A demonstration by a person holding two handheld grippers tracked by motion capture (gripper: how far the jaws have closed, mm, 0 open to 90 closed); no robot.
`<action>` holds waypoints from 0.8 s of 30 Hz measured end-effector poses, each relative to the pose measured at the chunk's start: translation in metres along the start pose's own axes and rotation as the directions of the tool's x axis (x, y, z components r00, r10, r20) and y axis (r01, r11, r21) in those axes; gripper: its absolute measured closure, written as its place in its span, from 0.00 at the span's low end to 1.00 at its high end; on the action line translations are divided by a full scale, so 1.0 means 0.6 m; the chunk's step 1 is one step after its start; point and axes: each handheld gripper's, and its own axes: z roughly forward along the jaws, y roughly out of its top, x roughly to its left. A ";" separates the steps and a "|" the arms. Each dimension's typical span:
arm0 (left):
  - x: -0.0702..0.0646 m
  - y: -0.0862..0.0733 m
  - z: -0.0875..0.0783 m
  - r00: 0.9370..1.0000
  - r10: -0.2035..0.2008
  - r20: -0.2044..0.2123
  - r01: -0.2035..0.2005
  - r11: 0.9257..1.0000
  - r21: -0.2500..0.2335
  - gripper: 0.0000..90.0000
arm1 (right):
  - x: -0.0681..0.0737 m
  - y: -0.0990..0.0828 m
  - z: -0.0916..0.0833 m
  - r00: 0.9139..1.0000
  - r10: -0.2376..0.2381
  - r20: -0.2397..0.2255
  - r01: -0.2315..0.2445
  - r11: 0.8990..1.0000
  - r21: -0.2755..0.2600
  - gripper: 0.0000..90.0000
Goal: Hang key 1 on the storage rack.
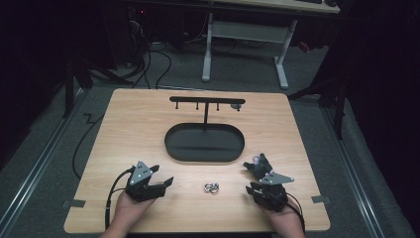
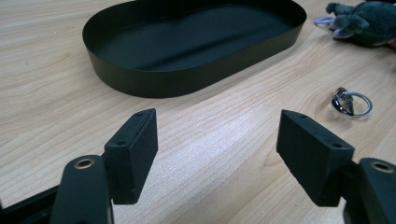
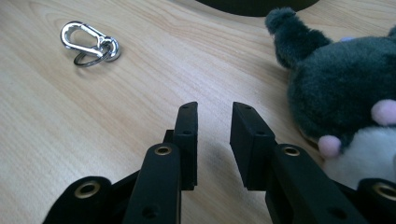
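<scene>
The right gripper (image 3: pixel 214 140) holds its jaws slightly parted over bare wood, gripping nothing; a plush toy (image 3: pixel 345 88) lies just right of them, a silver carabiner (image 3: pixel 88 42) farther ahead-left. The left gripper (image 2: pixel 217 149) stands spread wide, empty, the black tray (image 2: pixel 140 81) beyond.

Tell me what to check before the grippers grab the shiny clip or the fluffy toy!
1. Left gripper open with nothing between its pads: ok.
2. Right gripper empty, its jaws parted by a narrow gap: ok, though too narrow for the plush toy.
3. Carabiner clip lies free on the table, between the two grippers: ok.
4. Plush toy rests on the table just beside the right gripper, not between its jaws: ok.
5. Black oval tray empty: ok.
6. Hooks on the stand's bar free: cannot tell; something small hangs near the bar's right end.
</scene>
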 end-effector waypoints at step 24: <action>0.008 -0.001 0.000 0.999 0.027 -0.024 -0.026 1.000 0.013 0.34 | 0.006 0.071 0.010 0.998 -0.068 0.003 0.064 0.963 0.263 0.63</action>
